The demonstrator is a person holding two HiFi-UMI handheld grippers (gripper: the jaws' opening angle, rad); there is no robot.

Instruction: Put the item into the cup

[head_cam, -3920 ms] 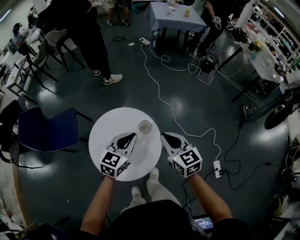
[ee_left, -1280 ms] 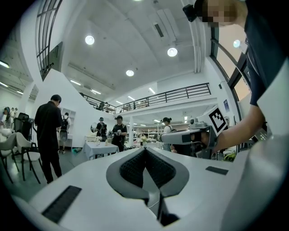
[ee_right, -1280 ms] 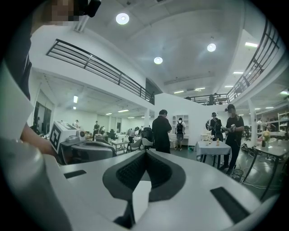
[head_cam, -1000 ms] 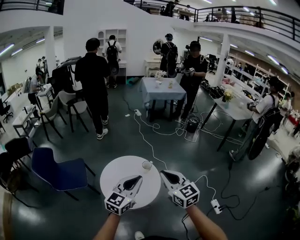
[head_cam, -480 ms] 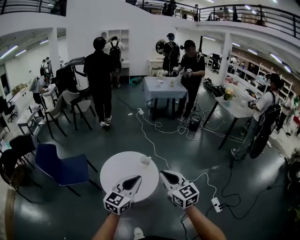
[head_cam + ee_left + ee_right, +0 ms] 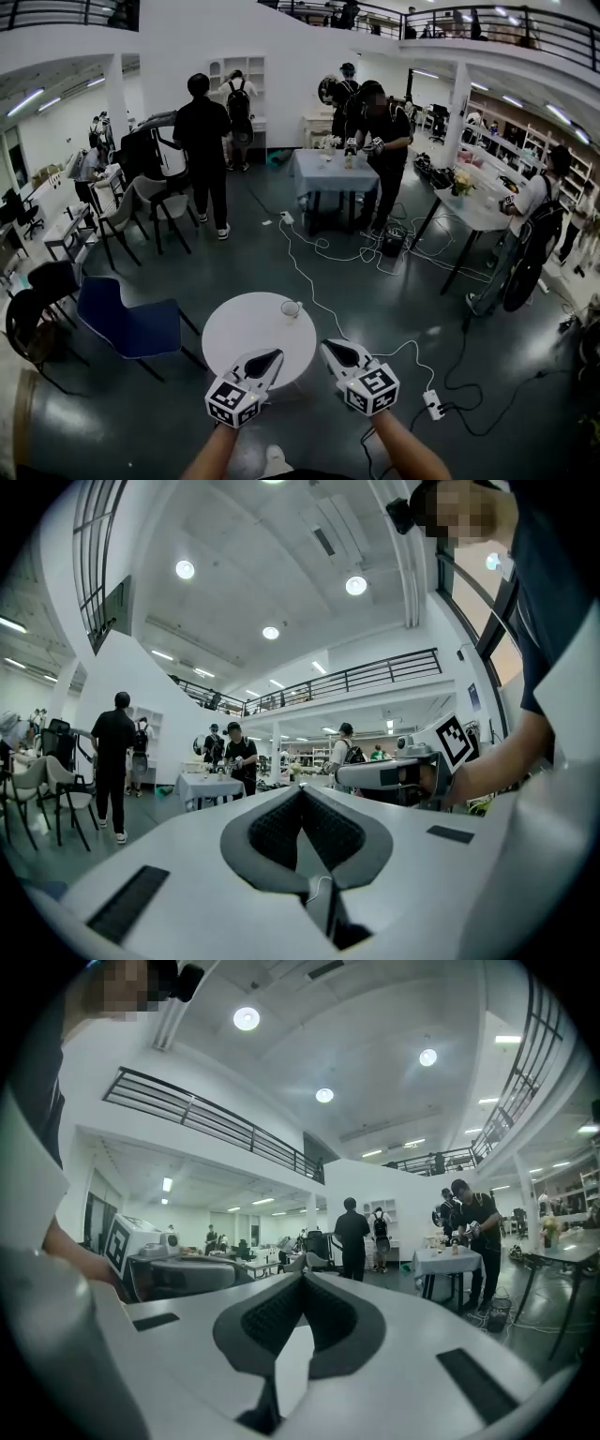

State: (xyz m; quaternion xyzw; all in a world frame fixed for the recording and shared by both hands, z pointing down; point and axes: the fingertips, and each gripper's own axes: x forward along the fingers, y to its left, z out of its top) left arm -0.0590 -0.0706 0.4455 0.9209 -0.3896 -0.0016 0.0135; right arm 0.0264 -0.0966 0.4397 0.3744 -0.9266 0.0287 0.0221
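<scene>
The cup [image 6: 292,307] stood near the far edge of the round white table [image 6: 246,342]. It was very small in the head view, so I could not tell if the item was inside it. Nothing else showed on the table top.

The left gripper [image 6: 277,354] was held over the near side of the table, with its tip pointing toward the cup but well apart from it. Its jaws were pressed tight together and there was nothing between them. The right gripper [image 6: 326,346] was just past the table's right edge, over the dark floor. Its jaws were closed too and held nothing. Both grippers pointed level, side by side.

A blue chair [image 6: 131,328] stood just left of the table. A white cable [image 6: 309,272] ran across the floor from behind the table, and a power strip [image 6: 432,404] lay on the floor to the right.

Farther off was a table with a grey cloth [image 6: 333,173]. A person in black [image 6: 204,141] stood to its left with their back turned, and another person [image 6: 380,141] stood right beside it
</scene>
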